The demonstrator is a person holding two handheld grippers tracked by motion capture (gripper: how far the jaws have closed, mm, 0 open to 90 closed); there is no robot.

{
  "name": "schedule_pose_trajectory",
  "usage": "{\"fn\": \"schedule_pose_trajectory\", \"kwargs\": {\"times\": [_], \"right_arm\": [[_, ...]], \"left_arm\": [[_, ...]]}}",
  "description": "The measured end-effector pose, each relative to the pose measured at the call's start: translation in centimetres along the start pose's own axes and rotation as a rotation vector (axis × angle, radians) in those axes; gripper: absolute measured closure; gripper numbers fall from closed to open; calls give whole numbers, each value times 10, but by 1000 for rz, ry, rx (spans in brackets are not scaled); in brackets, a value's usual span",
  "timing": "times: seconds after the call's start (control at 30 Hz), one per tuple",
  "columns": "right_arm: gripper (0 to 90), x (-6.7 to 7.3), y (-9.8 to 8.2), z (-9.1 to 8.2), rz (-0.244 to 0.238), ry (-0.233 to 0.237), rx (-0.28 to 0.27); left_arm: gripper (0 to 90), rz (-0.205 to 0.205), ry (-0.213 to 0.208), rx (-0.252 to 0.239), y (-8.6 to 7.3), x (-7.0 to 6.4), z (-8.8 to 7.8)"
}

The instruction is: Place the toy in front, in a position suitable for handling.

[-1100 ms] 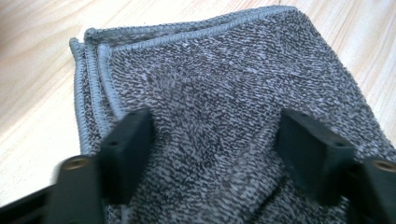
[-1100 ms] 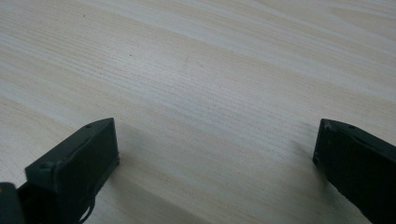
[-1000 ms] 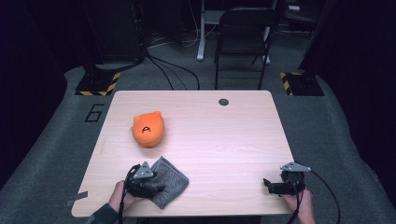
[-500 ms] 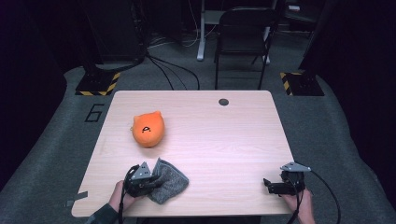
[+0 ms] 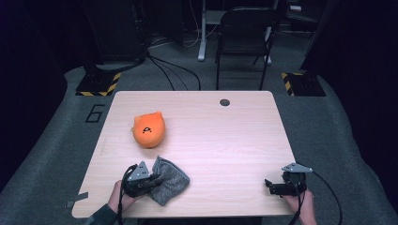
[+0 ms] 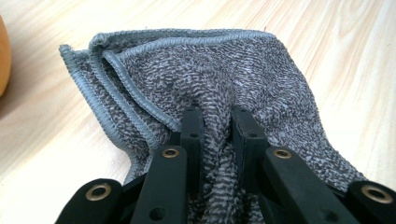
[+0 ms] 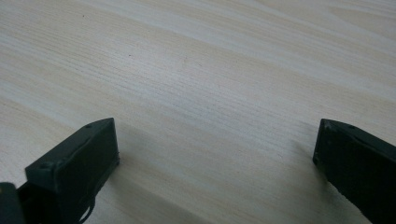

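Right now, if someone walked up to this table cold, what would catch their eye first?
The orange plush stands out, bright against the pale table, on its left half toward the far side. Next, the grey towel bunched at the near left edge, with the left gripper having just closed its jaws on a fold. The right gripper rests at the near right corner, jaws wide on bare wood.
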State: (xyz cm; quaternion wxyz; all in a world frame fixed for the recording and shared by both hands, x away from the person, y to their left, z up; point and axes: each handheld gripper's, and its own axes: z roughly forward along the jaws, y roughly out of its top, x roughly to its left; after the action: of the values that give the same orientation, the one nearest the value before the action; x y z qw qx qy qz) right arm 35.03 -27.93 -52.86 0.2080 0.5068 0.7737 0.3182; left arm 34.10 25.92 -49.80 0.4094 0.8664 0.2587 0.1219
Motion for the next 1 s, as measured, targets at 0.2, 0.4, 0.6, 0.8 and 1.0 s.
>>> {"fn": "schedule_pose_trajectory", "kwargs": {"times": [0.2, 0.4, 0.6, 0.8, 1.0], "right_arm": [[0, 0, 0, 0, -1, -2, -2], [0, -1, 0, 0, -7, 0, 2], [0, -1, 0, 0, -7, -1, 2], [0, -1, 0, 0, -5, -1, 1], [0, -1, 0, 0, -6, -1, 1]], "left_arm": [[772, 5, 5, -34, 9, -2, -7], [771, 12, 8, -52, 19, -4, -8], [769, 33, 8, -76, 33, -7, -11], [768, 57, -2, -90, 47, -11, -3], [766, 74, -19, -97, 62, -16, 11]]}}
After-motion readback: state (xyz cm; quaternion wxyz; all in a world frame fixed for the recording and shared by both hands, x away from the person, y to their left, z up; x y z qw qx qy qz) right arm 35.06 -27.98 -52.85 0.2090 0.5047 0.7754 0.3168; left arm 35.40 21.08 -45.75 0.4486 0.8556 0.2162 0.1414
